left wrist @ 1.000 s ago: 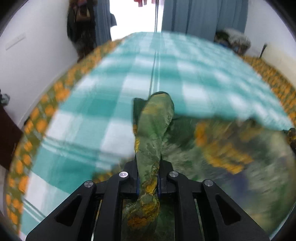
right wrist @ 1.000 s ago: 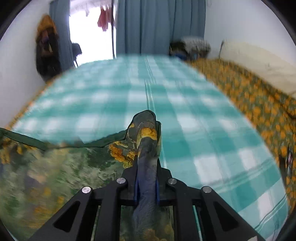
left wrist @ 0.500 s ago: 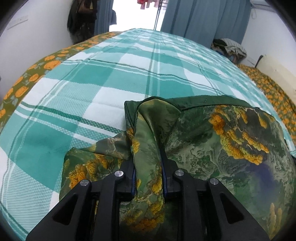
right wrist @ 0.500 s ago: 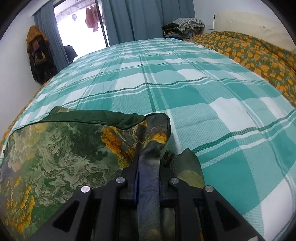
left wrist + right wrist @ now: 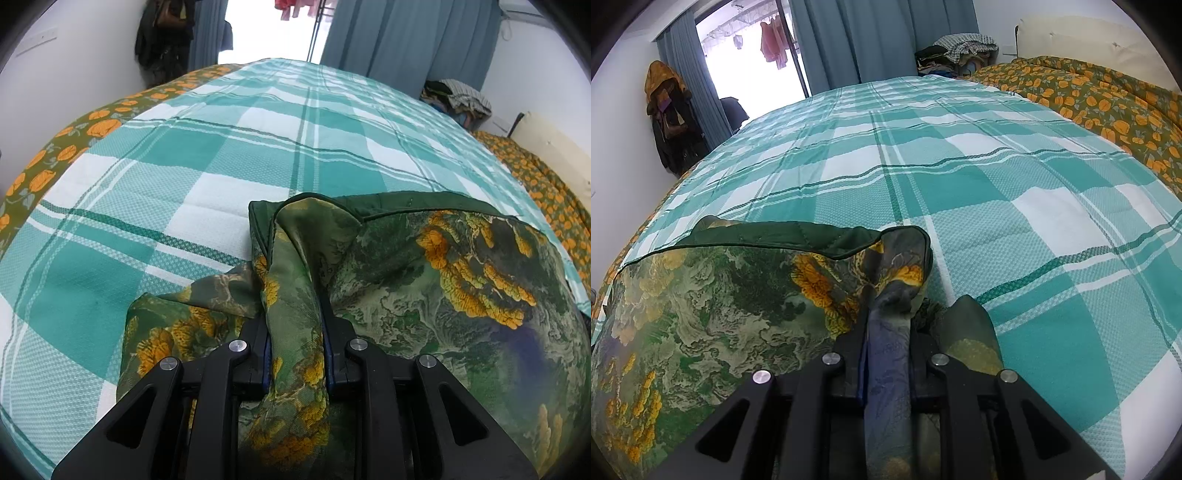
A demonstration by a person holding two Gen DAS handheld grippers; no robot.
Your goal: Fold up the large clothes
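On the near end of the teal-and-white checked bedspread [image 5: 207, 155], the left gripper [image 5: 295, 354] and right gripper [image 5: 888, 365] each pinch a bunched corner of the green, orange-flowered silky garment [image 5: 443, 280]; uneven release may skew the fold.

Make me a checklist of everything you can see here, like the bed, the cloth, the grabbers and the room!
Surface: teal-and-white checked bedspread, lying flat.
Job's things: green printed garment, on the bedspread, dark green edge on top.
Clutter: pile of clothes beyond the bed.
Grippers: left gripper and right gripper each shut on a bunched corner.
Cables: nothing seen.
Surroundings: blue curtains, bright doorway, hanging coats, orange-flowered quilt.
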